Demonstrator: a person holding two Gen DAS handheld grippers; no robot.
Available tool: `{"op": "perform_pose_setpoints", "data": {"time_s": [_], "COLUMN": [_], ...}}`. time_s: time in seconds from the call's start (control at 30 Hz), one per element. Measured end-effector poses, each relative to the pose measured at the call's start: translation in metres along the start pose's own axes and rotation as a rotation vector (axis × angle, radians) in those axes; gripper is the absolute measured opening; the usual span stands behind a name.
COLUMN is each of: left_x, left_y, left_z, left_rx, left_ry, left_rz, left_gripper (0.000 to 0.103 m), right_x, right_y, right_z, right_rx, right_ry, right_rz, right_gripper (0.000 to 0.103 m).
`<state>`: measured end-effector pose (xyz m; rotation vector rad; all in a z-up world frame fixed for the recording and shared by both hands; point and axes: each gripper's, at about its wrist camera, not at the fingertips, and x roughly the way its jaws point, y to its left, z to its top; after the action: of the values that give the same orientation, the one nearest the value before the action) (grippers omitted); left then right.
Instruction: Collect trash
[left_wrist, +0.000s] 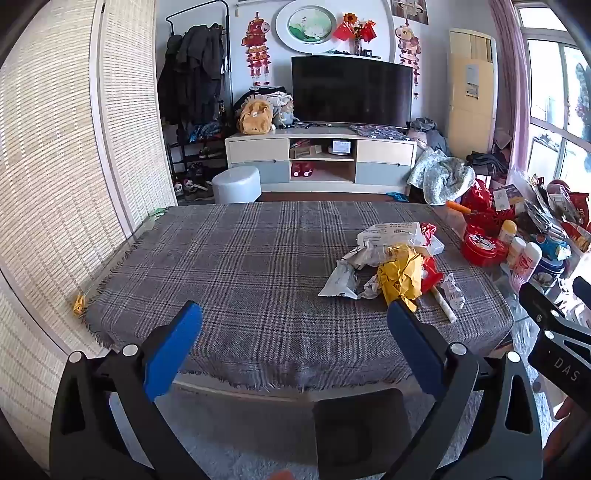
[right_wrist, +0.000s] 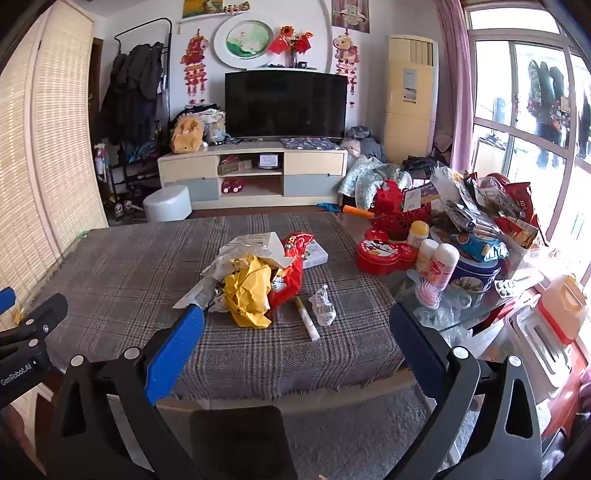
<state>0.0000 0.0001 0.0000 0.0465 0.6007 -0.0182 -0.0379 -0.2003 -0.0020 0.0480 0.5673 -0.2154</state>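
A dark television (right_wrist: 286, 105) stands on a cabinet (right_wrist: 251, 173) beyond the plaid-covered table (right_wrist: 122, 273).

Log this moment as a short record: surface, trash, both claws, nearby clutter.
surface: plaid tablecloth over the table
trash pile: yellow crumpled paper, red snack bag and white wrappers heaped together
loose pieces: white stick and small crumpled wrapper lying right of the pile
left claw: open, holding nothing, short of the pile
right claw: open, holding nothing, pile ahead between its fingers
nearby clutter: red tin, white bottles
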Motion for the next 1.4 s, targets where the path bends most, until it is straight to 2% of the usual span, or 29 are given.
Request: {"op": "perform_pose_setpoints", "data": {"time_s": [1.4], "left_x": [-0.0028], "left_y": [0.0030], "left_z": [0.0039], "left_rx": [-0.023], "left_ry": [0.001], "left_rz": [-0.010], "left_gripper": [0.095], "right_x": [-0.0029], "right_y": [-0.0012], "right_z": [0.0010], "right_rx": [0.006], "right_ry": [-0.014], "right_rz": [0.009], "right_gripper": [0.100]}}
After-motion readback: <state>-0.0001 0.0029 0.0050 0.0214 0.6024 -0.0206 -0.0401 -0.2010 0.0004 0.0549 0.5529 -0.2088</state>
